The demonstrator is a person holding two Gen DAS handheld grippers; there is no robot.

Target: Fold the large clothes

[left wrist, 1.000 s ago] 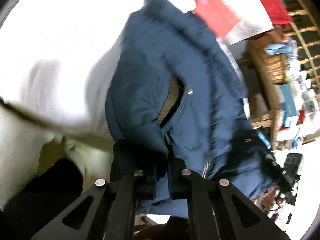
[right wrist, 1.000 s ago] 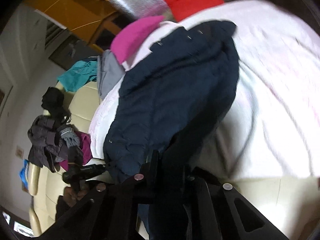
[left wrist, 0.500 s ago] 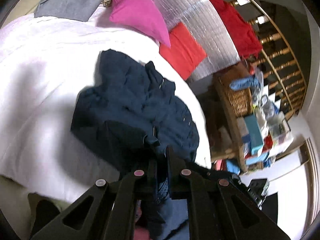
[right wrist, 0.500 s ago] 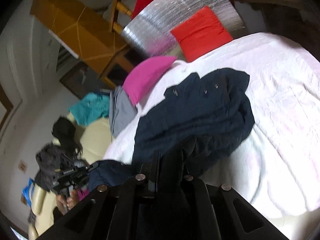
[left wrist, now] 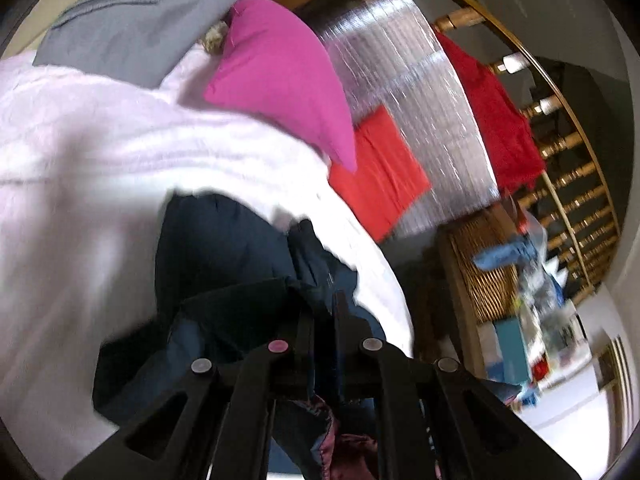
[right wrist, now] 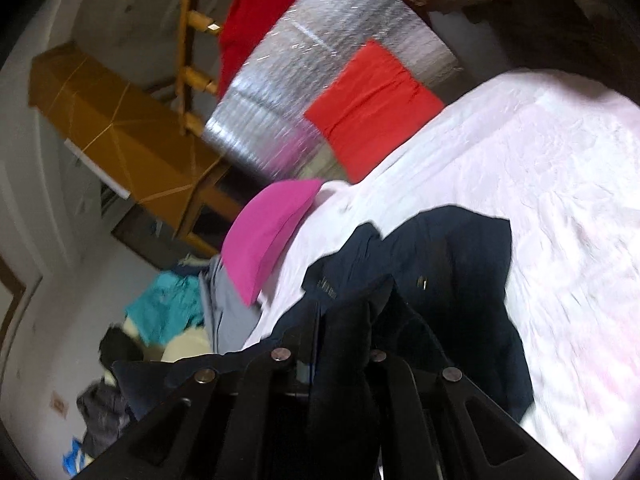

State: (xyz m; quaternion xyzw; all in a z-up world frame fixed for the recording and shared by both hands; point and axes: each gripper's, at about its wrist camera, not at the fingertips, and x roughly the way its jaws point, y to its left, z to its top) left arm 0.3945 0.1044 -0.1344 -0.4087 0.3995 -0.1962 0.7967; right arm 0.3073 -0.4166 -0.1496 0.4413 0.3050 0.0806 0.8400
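Note:
A large dark navy padded jacket point(left wrist: 224, 256) lies bunched on a bed with a pale pink-white cover point(left wrist: 80, 168). My left gripper point(left wrist: 322, 312) is shut on a fold of the jacket and holds it up off the bed; a maroon lining shows below the fingers. In the right wrist view the jacket point(right wrist: 452, 264) spreads over the cover point(right wrist: 560, 184). My right gripper point(right wrist: 344, 320) is shut on another dark fold of the jacket, lifted above the bed.
A magenta pillow point(left wrist: 280, 80) and a red pillow point(left wrist: 380, 184) lie at the head of the bed by a silver foil panel point(left wrist: 412, 92). Grey cloth point(left wrist: 132, 24) lies beside the pillow. A wicker shelf point(left wrist: 484, 264) with clutter stands at the right. Teal clothing point(right wrist: 168, 304) lies off the bed.
Both grippers have lifted and tilted up with the jacket still clamped. The jacket now hangs closer under them, and the pillows and foil panel fill more of both views.

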